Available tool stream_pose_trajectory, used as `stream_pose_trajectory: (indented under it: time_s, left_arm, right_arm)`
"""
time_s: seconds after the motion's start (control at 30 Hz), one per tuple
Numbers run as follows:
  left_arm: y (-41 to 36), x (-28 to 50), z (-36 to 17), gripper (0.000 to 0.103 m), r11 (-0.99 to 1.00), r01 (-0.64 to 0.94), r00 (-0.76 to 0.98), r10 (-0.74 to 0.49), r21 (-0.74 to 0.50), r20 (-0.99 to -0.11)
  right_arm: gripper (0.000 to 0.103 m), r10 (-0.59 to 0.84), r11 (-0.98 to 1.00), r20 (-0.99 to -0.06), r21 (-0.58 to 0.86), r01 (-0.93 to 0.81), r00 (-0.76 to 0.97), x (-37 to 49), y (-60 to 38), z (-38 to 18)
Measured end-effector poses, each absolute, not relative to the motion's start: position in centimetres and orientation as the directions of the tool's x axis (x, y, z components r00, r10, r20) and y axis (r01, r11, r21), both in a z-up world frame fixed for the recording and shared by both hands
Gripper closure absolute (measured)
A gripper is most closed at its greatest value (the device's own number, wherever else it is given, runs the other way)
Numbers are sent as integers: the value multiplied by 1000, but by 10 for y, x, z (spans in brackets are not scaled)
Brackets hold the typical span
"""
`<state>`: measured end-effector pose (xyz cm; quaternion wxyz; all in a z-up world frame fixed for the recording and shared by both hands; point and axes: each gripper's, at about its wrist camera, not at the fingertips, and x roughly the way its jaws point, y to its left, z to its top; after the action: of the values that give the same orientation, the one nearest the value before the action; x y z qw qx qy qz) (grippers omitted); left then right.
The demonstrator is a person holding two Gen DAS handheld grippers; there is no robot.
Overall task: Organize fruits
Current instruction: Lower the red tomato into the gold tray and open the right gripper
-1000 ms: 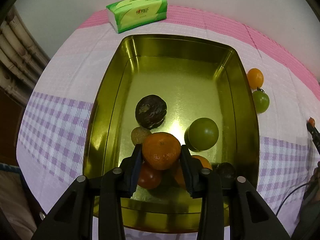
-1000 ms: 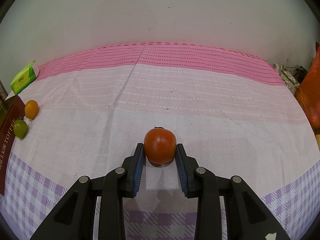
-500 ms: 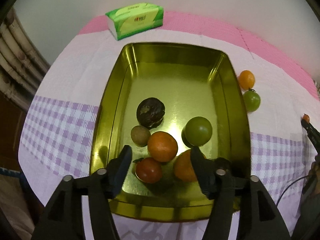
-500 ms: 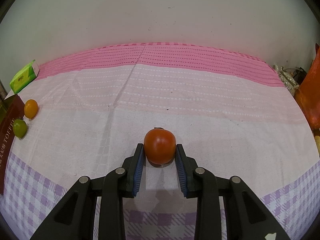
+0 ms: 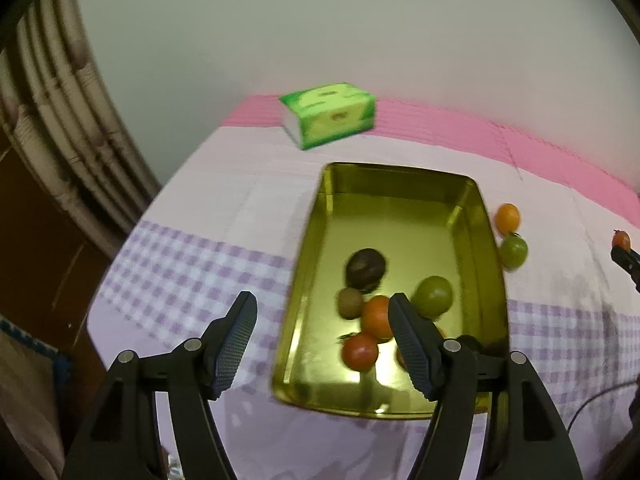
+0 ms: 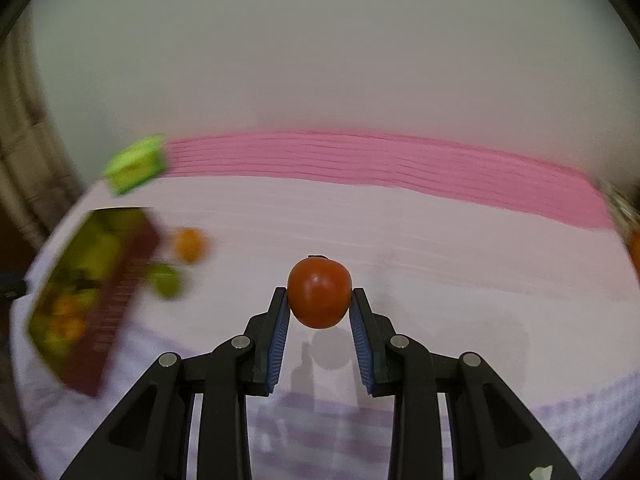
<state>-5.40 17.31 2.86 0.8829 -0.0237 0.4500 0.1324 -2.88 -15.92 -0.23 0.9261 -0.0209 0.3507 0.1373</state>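
Note:
A gold metal tray point(image 5: 400, 176) holds several fruits: a dark brown one point(image 5: 365, 267), a kiwi point(image 5: 349, 302), an orange point(image 5: 376, 317), a green fruit point(image 5: 433, 296) and a red tomato point(image 5: 359, 353). My left gripper point(image 5: 322, 334) is open and empty, raised above the tray's near left edge. My right gripper point(image 6: 319, 309) is shut on a red tomato point(image 6: 319, 294), held above the cloth. The tray also shows, blurred, at the left of the right wrist view point(image 6: 80, 280).
A small orange point(image 5: 507, 218) and a green fruit point(image 5: 513, 251) lie on the cloth right of the tray. A green tissue pack point(image 5: 330, 114) sits behind the tray by the wall. The table's left edge drops off beside wooden furniture point(image 5: 48, 240).
My left gripper opened, dropped the orange into the tray, then rose and drew back to the left. My right gripper lifted its tomato off the cloth and swung towards the tray.

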Motion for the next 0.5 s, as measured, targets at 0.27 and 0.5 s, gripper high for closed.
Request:
stream_pose_trajectory:
  time_s: [0.27, 0.5]
  left_arm:
    - [205, -66, 18, 34, 934, -350, 520, 258, 72, -814]
    - [218, -65, 9, 34, 921, -386, 491, 248, 47, -835]
  right_arm:
    - [74, 470, 809, -692, 89, -581, 548, -47, -22, -2]
    - [74, 439, 748, -761, 14, -664, 478, -55, 34, -29]
